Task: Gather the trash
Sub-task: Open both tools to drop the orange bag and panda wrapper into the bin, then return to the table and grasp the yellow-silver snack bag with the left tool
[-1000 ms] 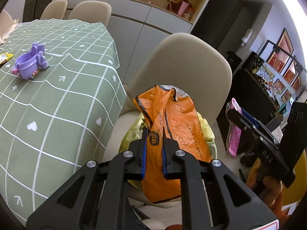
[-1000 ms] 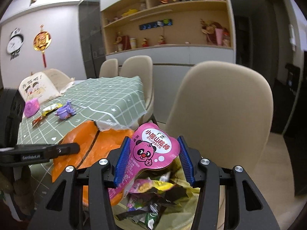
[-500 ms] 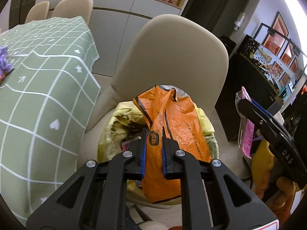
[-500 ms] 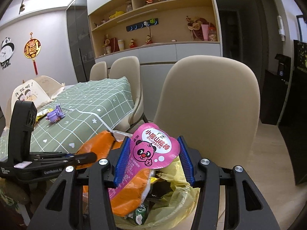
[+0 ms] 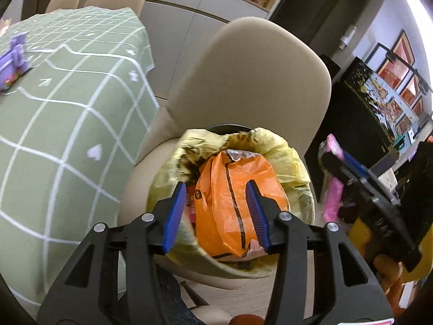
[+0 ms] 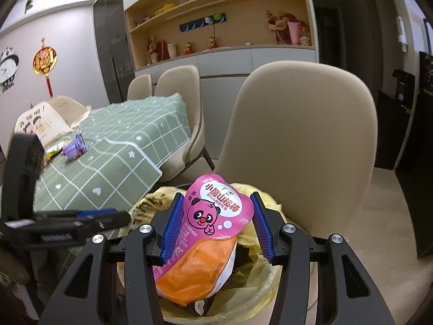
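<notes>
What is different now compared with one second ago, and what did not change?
The left gripper opened and let go of the orange bag, which now lies lower in the yellow-lined trash bin. The right gripper is unchanged, with the pink snack packet between its fingers above the bin.

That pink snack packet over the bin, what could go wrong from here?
The pink packet sits between the right gripper fingers above the bin; dropped off-centre, it might miss. The orange bag stands tall in the bin beneath the open left gripper and could topple out. The bin rests on a chair, so a nudge might tip it.
</notes>
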### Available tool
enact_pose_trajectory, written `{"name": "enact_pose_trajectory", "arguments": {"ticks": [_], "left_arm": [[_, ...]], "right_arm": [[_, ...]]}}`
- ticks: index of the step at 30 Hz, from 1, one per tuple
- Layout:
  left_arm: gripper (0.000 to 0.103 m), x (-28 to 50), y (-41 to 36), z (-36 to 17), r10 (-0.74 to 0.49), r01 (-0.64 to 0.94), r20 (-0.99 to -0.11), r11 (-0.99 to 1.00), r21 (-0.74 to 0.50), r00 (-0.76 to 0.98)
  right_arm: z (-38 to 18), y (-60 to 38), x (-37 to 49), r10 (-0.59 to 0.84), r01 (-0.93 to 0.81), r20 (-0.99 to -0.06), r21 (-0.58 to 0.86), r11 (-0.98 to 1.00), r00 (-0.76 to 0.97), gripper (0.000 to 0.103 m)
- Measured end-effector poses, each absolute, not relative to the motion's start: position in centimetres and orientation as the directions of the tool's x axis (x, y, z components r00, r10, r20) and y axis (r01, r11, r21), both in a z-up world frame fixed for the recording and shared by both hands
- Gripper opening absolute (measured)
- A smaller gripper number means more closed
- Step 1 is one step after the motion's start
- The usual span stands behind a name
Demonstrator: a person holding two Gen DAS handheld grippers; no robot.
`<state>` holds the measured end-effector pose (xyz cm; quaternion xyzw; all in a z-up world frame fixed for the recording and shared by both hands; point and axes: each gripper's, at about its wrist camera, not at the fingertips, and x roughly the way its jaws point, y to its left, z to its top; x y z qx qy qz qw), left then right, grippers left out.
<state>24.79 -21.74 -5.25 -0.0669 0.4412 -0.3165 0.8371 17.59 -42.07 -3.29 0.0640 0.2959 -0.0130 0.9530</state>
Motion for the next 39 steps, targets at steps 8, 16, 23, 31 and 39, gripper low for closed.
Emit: {"name": "enact_pose_trajectory", "arguments": {"ticks": [8,16,23,31,39], "left_arm": [[0.050,23.8,-18.7,-3.4,-0.564,0.447,-0.679,0.815,-0.368,0.470],[0.055,22.9,-16.4,-1.6,-0.562,0.457,-0.651,0.819,-0.348,0.511],[0.055,22.5,-11.4,1.1,-0.529,0.421,-0.620,0.846,-0.328,0.580],[0.059,23.9,0.5,4.5,-0.294,0.221,-0.563,0.956,-0.195,0.773],[0.059,30.3,9.7,4.4,-0.207,0.110,-0.579,0.974,-0.200,0.789]], "right_arm": [[-6.2,-39.6,19.3,-0.001,0.048,-0.640,0.056,0.997,0.769,0.047],[-7.2,-38.8,19.4,-0.006,0.044,-0.676,0.039,0.998,0.737,0.059],[-4.8,-37.5,19.3,0.082,-0.014,-0.630,0.112,0.994,0.772,0.059],[-2.1,-31.2,22.2,0.208,-0.180,-0.595,0.107,0.978,0.777,0.060],[-0.6,-25.2,24.9,0.254,-0.265,-0.572,0.065,0.962,0.780,0.060]]}}
